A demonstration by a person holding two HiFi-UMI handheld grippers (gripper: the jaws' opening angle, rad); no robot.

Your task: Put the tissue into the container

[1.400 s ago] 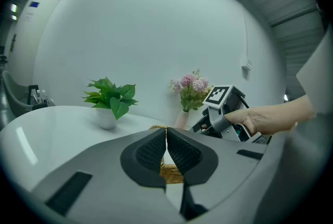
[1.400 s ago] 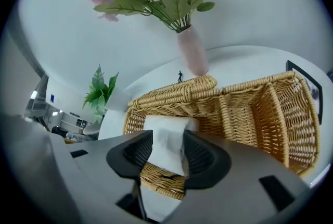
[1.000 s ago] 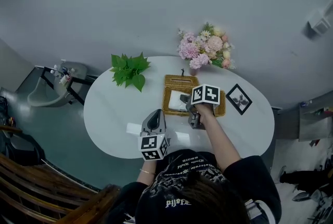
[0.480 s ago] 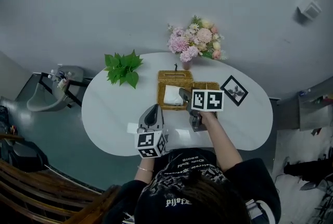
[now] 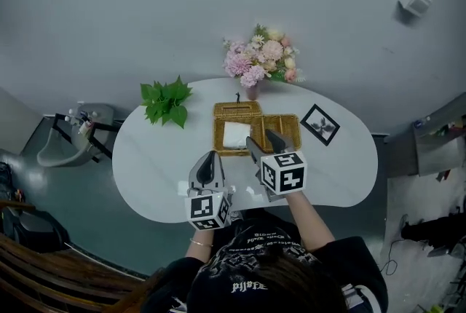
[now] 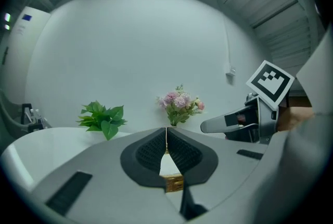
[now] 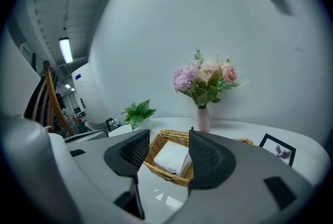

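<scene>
A white tissue pack (image 5: 237, 135) lies in the left compartment of a wicker basket (image 5: 280, 124) on the white table (image 5: 153, 159). My right gripper (image 5: 262, 142) hovers at the basket's near edge, open, with nothing between its fingers. In the right gripper view the tissue pack (image 7: 171, 158) shows in the basket (image 7: 169, 175) just beyond the right gripper's (image 7: 167, 140) spread jaws. My left gripper (image 5: 207, 163) is held over the table's front left, apart from the basket. In its own view the left gripper (image 6: 166, 137) is shut and empty.
A vase of pink flowers (image 5: 256, 62) stands behind the basket and a green leafy plant (image 5: 166, 100) at the back left. A small framed picture (image 5: 320, 124) lies right of the basket. A grey chair (image 5: 73, 131) stands off the table's left end.
My right gripper has drawn back from over the basket toward the person, with its jaws open. The tissue pack stays in the basket. The left gripper has barely moved.
</scene>
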